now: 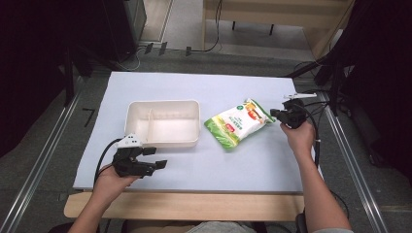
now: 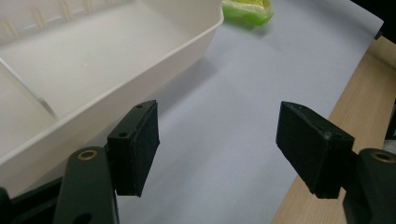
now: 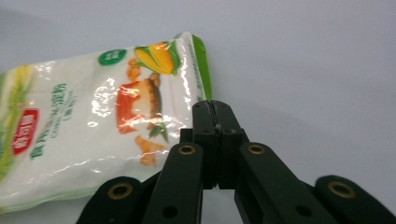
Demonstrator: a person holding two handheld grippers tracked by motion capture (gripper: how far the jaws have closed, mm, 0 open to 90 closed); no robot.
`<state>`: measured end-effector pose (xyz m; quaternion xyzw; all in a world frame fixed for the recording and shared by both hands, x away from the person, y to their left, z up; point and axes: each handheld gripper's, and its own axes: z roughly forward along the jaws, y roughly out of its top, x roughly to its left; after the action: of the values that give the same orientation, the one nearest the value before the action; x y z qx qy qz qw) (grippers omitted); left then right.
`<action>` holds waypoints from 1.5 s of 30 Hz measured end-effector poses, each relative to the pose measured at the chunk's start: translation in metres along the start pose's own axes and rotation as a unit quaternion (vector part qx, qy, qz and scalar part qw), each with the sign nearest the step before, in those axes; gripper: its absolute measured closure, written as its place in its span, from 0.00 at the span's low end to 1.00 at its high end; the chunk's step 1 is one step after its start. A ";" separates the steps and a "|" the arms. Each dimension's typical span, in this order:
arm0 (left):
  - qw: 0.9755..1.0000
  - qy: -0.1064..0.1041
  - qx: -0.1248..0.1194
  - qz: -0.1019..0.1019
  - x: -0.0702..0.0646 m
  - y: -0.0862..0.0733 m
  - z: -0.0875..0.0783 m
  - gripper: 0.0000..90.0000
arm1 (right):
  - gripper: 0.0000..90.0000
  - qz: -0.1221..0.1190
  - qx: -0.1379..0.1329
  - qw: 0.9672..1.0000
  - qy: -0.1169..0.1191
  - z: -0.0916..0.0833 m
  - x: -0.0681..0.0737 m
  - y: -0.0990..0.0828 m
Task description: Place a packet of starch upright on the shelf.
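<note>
White sheet over a wooden table (image 1: 243, 160) is the whole work area, with grey floor around it. Sitting left of centre is a cream rectangular plastic tray with a divider (image 1: 163, 141), and just right of it lies a white-and-green glossy snack bag with corn printed on it (image 1: 236, 124), flat on the sheet. Right gripper (image 1: 276, 114) is clamped on the bag's right edge, jaws pressed tight together. Left gripper (image 1: 156, 157) sits by the tray's near corner, jaws spread wide, nothing between them.

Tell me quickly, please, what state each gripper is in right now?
Left gripper: open, holding nothing.
Right gripper: shut on the edge of the snack bag.
</note>
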<state>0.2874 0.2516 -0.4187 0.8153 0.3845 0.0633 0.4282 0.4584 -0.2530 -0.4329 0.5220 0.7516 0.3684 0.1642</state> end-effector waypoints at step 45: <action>1.000 -0.010 -0.005 0.009 -0.001 0.008 0.005 0.34 | 1.00 -0.007 0.098 0.995 -0.007 0.015 0.019 -0.031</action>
<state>0.2936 0.2450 -0.4159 0.8174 0.3728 0.0611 0.4349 0.4392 -0.2358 -0.4628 0.5327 0.7866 0.2884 0.1199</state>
